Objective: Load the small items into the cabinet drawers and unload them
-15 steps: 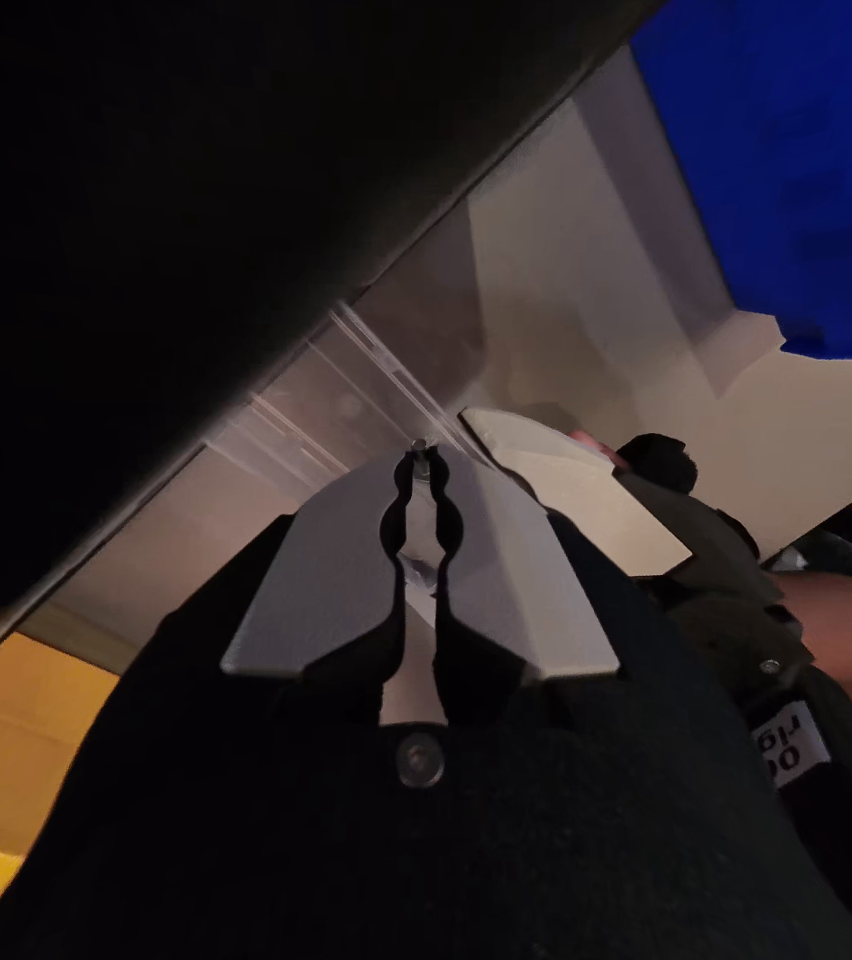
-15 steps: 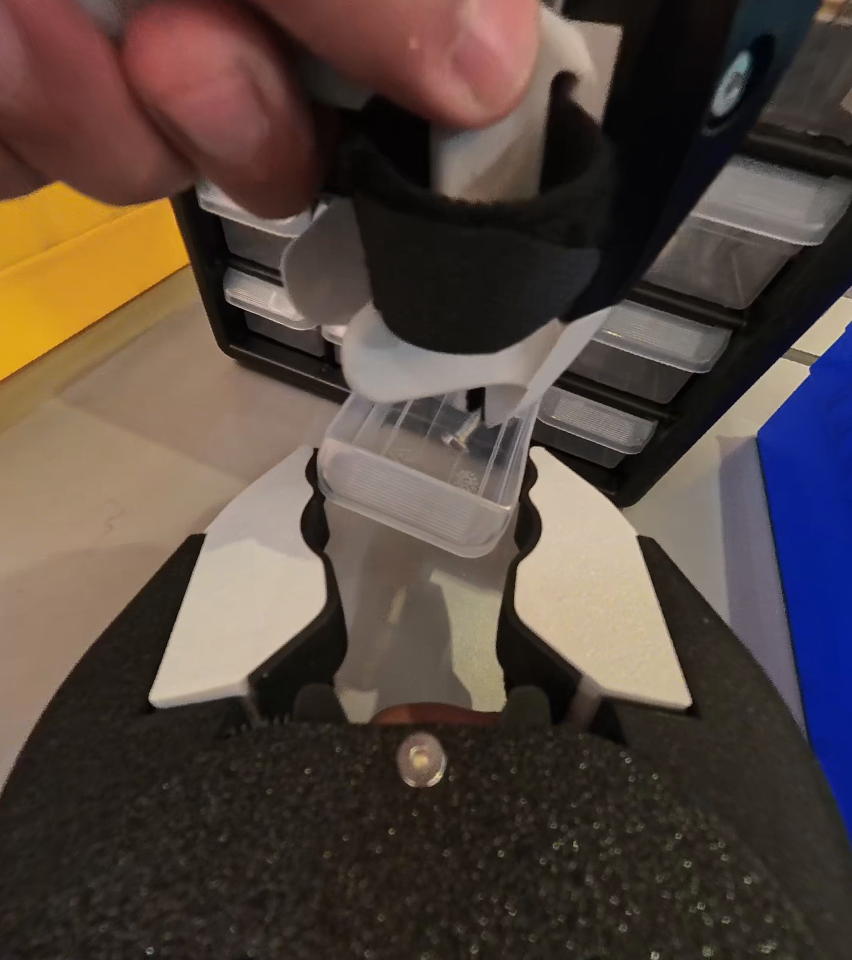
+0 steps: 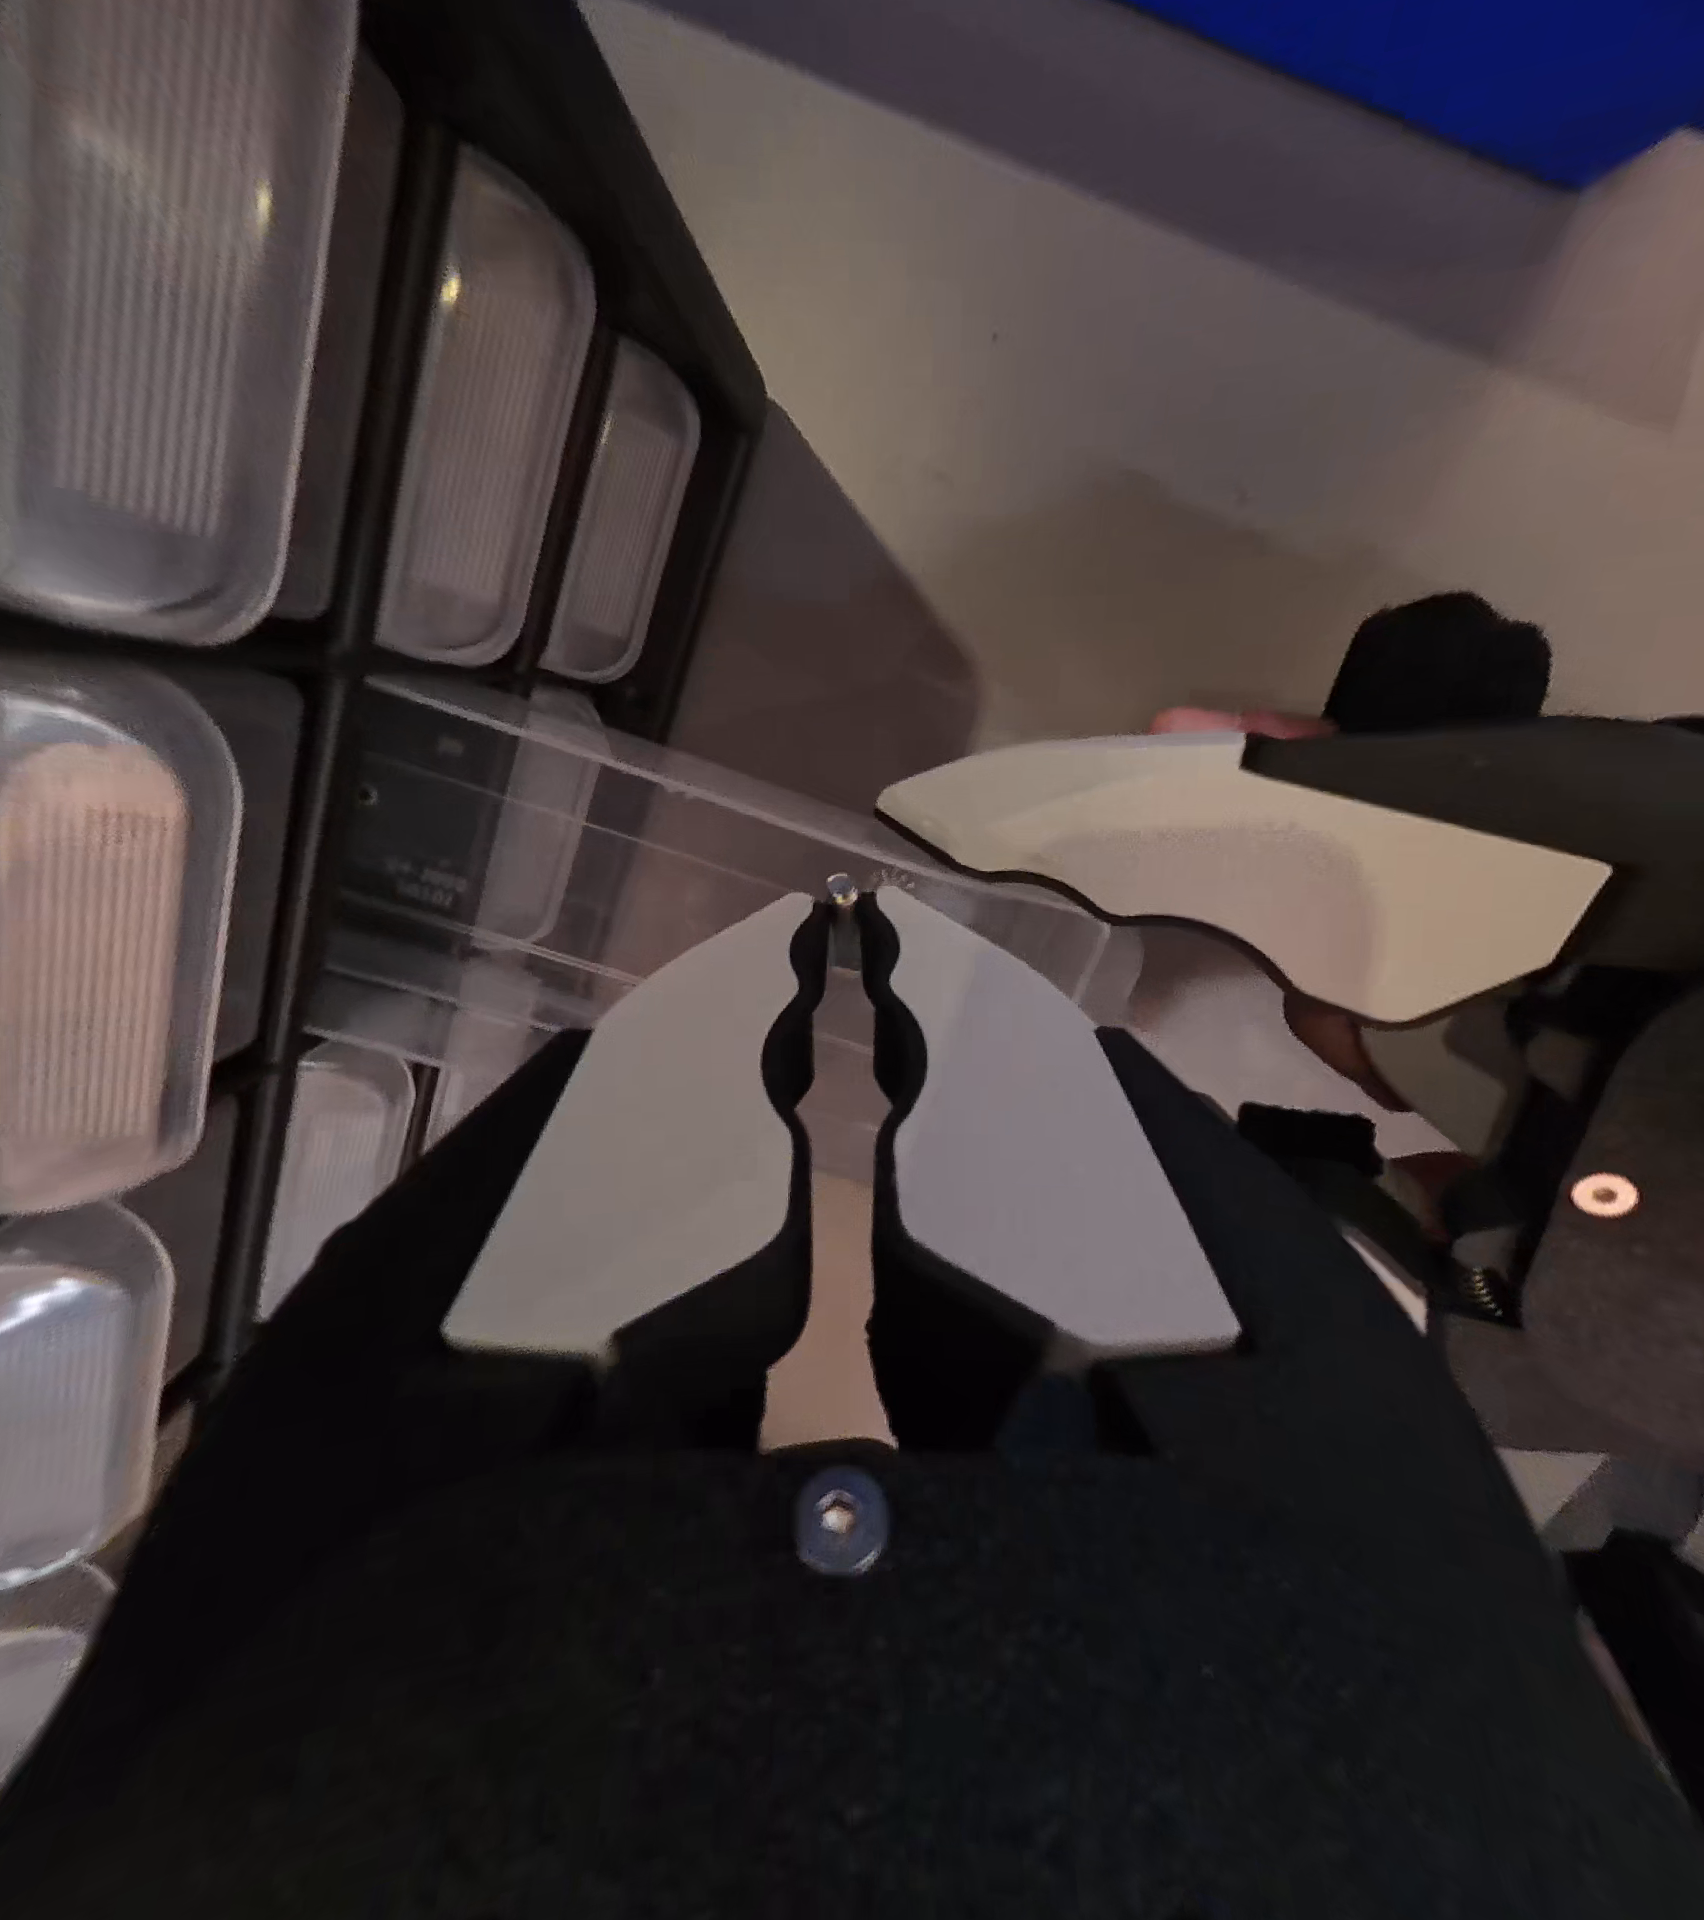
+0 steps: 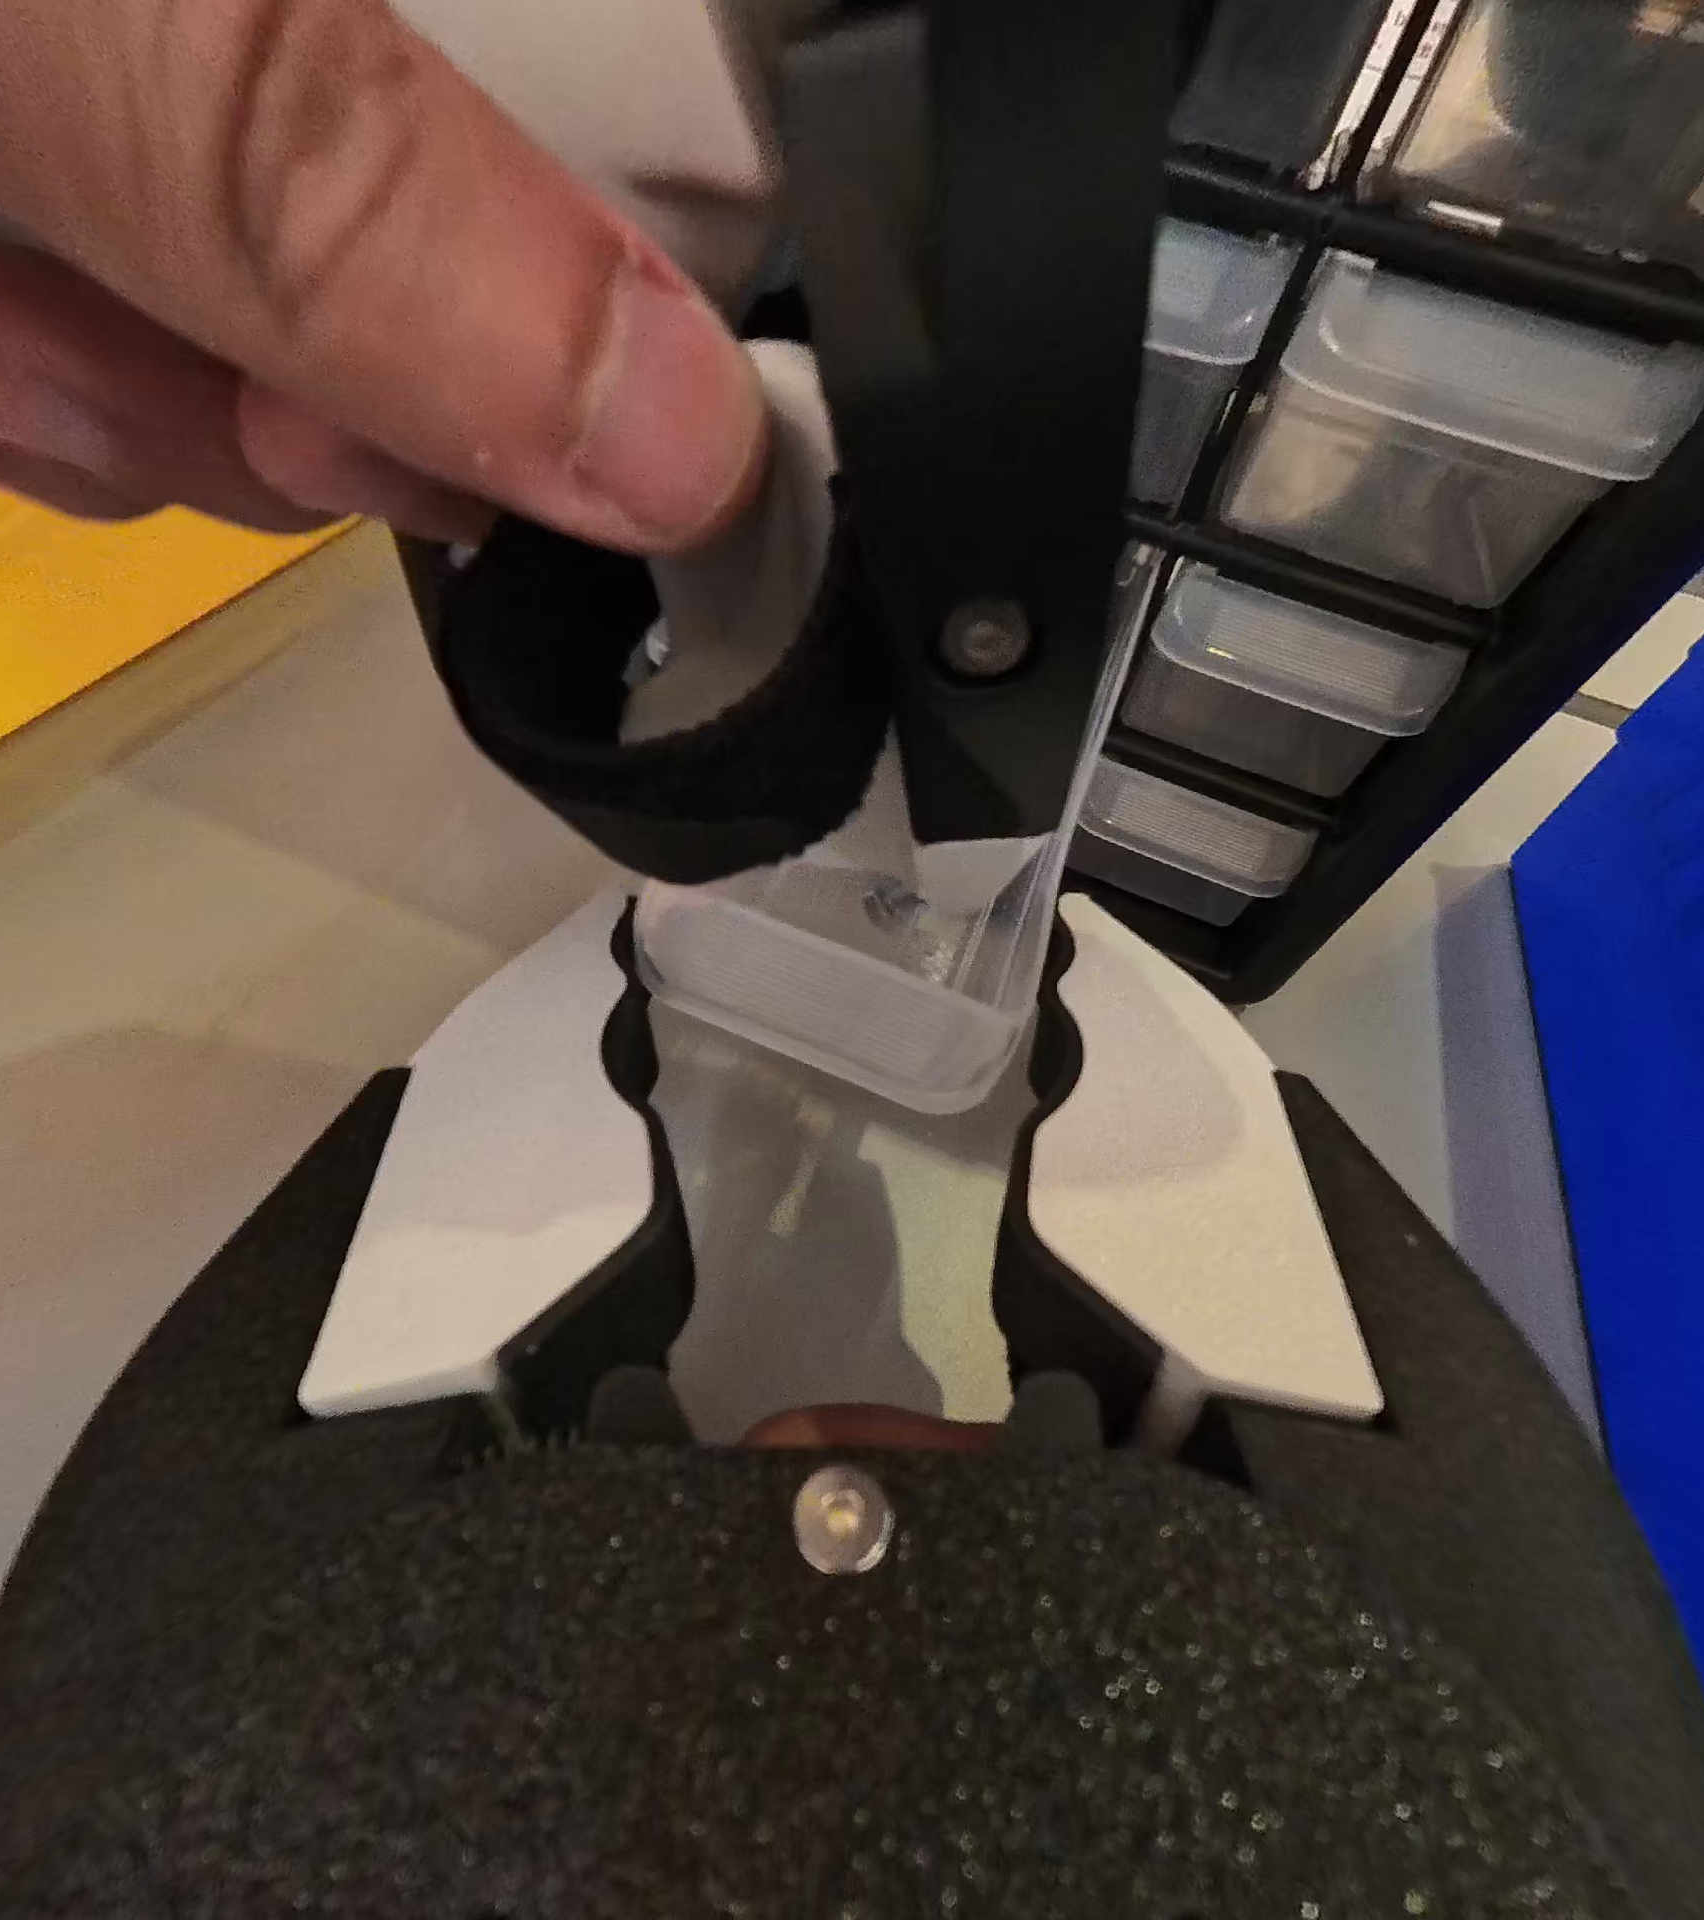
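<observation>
A black cabinet [image 3: 328, 665] of small clear drawers stands on the table; it also shows in the right wrist view [image 4: 1513, 665]. One clear drawer [image 4: 827, 1013] is pulled out, and my right gripper [image 4: 843, 935] is shut on its front end. My left gripper [image 3: 840, 914] is shut on a small metal screw [image 3: 840, 886] and holds it over the open drawer [image 3: 682, 862]. In the right wrist view the left gripper [image 4: 915, 852], held by a hand [image 4: 360, 312], points down into the drawer, with the screw [image 4: 889, 899] at its tip. The right gripper's fingers [image 3: 1191, 862] show in the left wrist view.
A blue bin [image 4: 1679, 1143] stands close on the right, and a yellow bin [image 4: 48, 623] on the left. The other drawers [image 4: 1450, 416] are shut in the cabinet. The beige table [image 4: 152, 987] lies between. The grippers are tip to tip, or close to it. The black cabinet [image 3: 328, 665] is about 8 centimetres from both grippers' fingertips. It turns up in the right wrist view [image 4: 1171, 538] as well.
The left gripper has swung and tilted, so the cabinet's drawer fronts now fill its view. It still grips the screw. The right gripper still holds the drawer.
</observation>
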A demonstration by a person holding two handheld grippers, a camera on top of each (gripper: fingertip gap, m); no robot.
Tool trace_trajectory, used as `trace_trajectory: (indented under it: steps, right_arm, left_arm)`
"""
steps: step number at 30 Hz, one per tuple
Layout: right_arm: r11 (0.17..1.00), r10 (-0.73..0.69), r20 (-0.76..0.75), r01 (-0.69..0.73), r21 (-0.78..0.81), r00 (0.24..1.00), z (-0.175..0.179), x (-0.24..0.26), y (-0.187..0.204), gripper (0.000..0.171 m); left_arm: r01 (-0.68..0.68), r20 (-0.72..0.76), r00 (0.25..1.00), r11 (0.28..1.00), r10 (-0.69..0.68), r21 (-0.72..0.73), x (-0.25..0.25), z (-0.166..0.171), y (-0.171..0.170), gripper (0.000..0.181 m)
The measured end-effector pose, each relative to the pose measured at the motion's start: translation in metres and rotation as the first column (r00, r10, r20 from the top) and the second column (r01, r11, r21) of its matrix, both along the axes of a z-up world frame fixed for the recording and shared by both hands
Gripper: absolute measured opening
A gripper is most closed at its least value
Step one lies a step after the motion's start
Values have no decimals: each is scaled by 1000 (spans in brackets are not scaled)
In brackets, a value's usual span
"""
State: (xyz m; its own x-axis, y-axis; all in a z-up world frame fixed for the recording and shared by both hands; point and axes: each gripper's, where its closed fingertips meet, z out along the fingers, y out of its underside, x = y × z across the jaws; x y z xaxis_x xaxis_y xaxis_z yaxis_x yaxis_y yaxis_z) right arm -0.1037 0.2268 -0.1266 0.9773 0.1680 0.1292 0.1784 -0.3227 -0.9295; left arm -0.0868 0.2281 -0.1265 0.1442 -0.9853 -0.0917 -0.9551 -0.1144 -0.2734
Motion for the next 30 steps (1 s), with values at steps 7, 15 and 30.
trace_trajectory:
  steps: [7,15,30]
  right_arm:
    - [1000,0,11,0,3,1000,-1,0,0,71]
    - [1000,2,4,-2,3,1000,0,0,0,71]
    - [1000,-7,22,7,4,1000,-1,-1,1,71]
  left_arm:
    - [73,-114,991,997,-69,34,-2,-4,11,5]
    - [37,-88,996,995,-28,94,-15,8,12,25]
    - [-833,679,471,537,563,133,-181,6,-37,36]
